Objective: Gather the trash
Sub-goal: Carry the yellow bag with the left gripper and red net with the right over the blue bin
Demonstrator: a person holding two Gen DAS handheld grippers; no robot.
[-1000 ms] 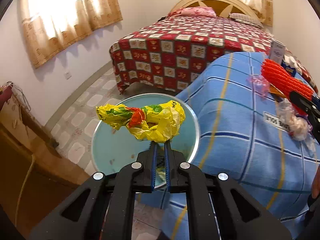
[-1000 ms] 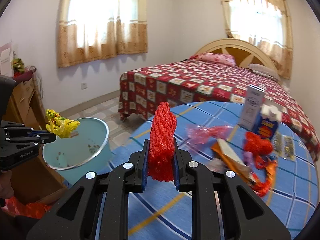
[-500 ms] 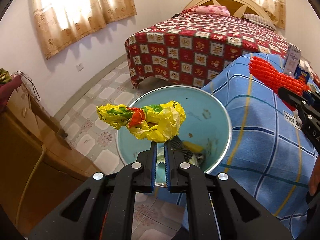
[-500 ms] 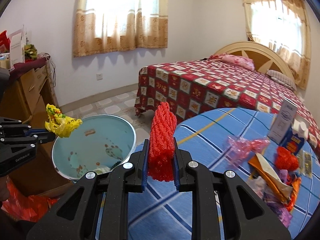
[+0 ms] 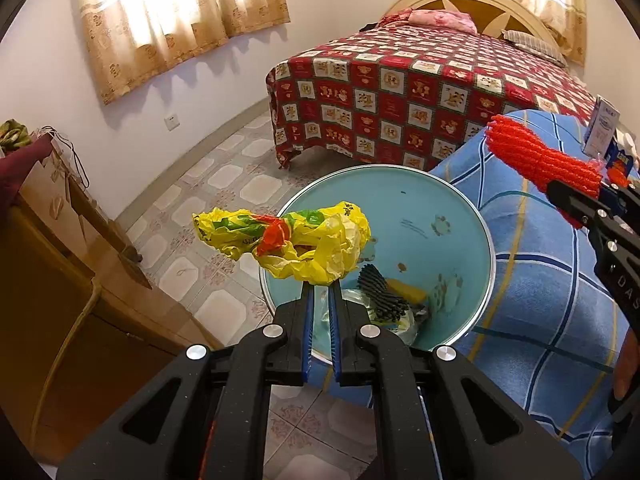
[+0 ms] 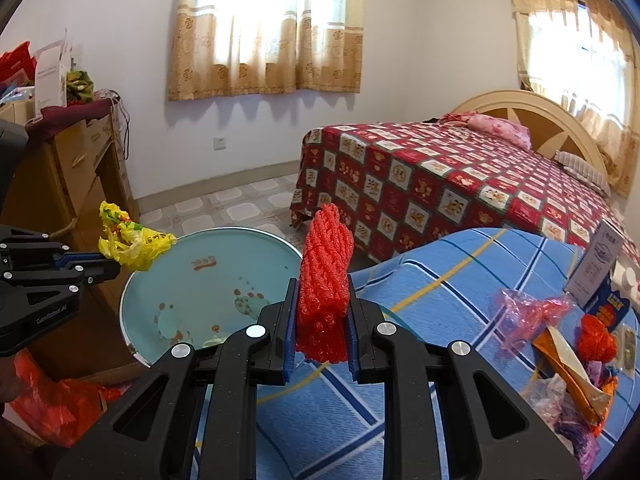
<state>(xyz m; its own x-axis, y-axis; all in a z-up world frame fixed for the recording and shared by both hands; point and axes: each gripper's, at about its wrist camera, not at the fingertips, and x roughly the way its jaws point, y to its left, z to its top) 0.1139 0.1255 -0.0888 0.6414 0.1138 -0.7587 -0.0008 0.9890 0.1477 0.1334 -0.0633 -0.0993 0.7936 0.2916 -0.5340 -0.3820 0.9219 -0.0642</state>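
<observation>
My left gripper (image 5: 320, 288) is shut on a crumpled yellow plastic wrapper (image 5: 296, 240) and holds it above the near left rim of a light blue bin (image 5: 448, 216). From the right wrist view the same wrapper (image 6: 128, 236) hangs over the bin's left edge (image 6: 132, 292). My right gripper (image 6: 322, 304) is shut on a red foam net (image 6: 326, 268), upright between its pads, over the edge of the blue checked table (image 6: 440, 280) just right of the bin. In the left wrist view the red net (image 5: 540, 160) shows at the far right. Some trash lies at the bin's bottom (image 5: 384, 288).
More trash lies on the table at the right: a pink wrapper (image 6: 528, 312), an orange packet (image 6: 568, 360), a small red net (image 6: 598, 338) and two cartons (image 6: 600, 264). A wooden dresser (image 6: 76, 168) stands left of the bin, a red bag (image 6: 60, 404) at its foot. A bed (image 6: 440, 176) is behind.
Both grippers have swung left towards the bin, each still holding its item. The bin now shows larger and more open, with its contents visible in the left wrist view.
</observation>
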